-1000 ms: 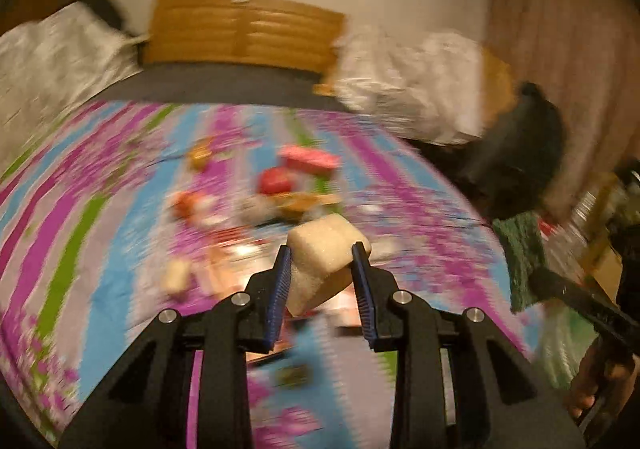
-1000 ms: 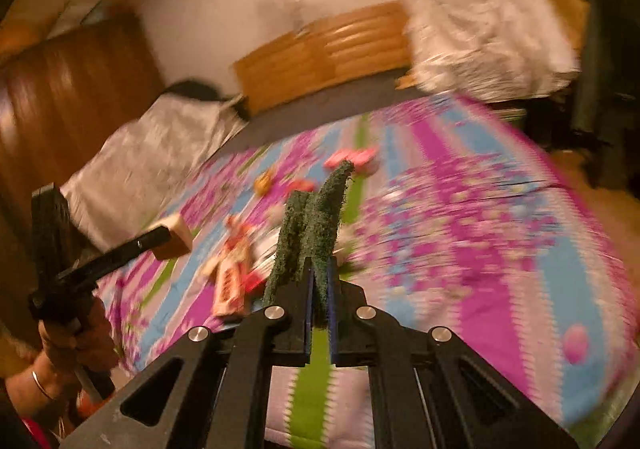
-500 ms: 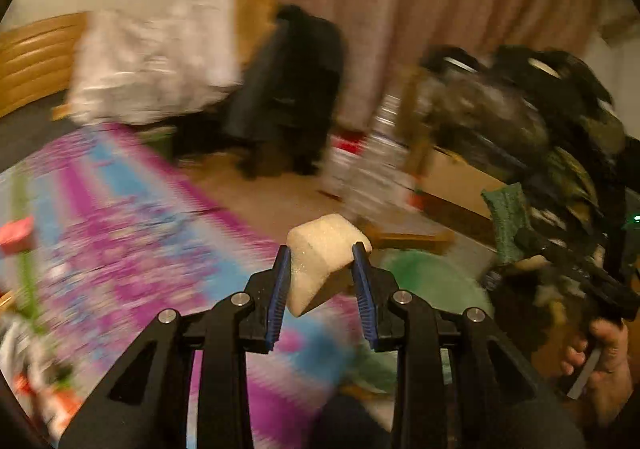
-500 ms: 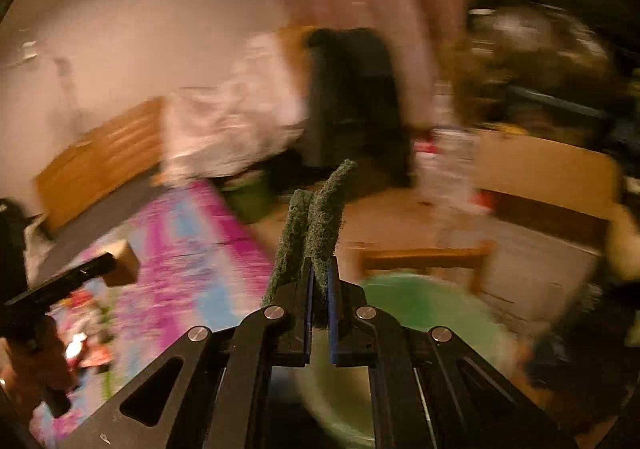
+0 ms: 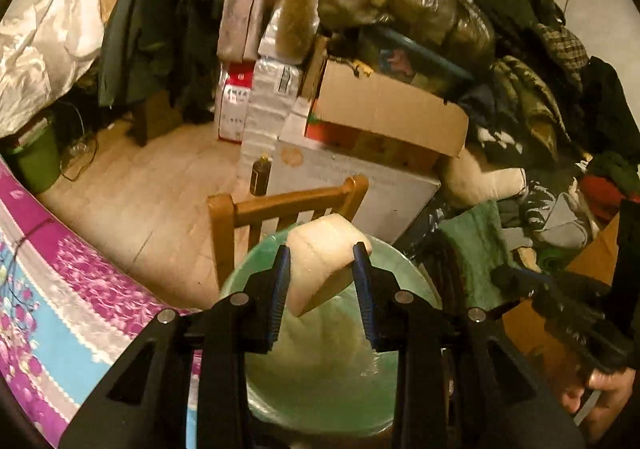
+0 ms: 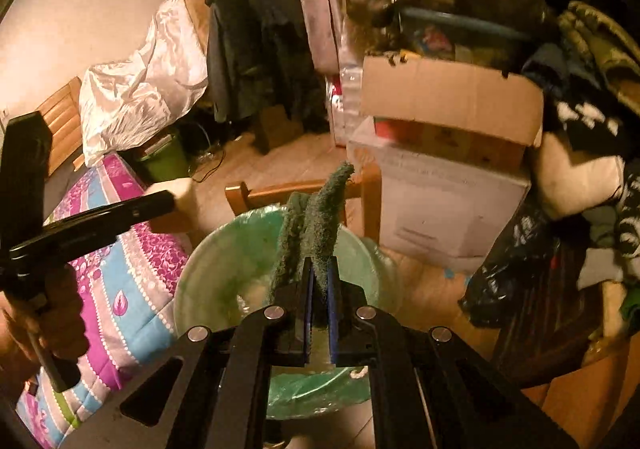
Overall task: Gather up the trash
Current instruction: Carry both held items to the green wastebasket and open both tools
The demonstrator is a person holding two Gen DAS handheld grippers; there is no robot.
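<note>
1. Your left gripper [image 5: 320, 277] squeezes a pale yellow sponge block [image 5: 320, 265], its fingers partly open around it, right above the round bin lined with a green plastic bag [image 5: 320, 381].
2. Your right gripper [image 6: 318, 301] pinches a thin green scrubbing pad [image 6: 316, 225] tight, above the same bin.
3. Both pieces are carried over. You have not dropped them in yet.
4. The flowery purple bedcover [image 5: 60, 297] lies to the left; whether more trash waits there, you cannot tell.

1. My left gripper [image 5: 321, 276] points downward, its blue-padded jaws clamped on a pale foam block [image 5: 320, 259].
2. My right gripper [image 6: 319, 299] also tilts down, jaws pressed together on a green scouring pad [image 6: 316, 221].
3. A hand [image 6: 48, 323] grips the left handle.
</note>
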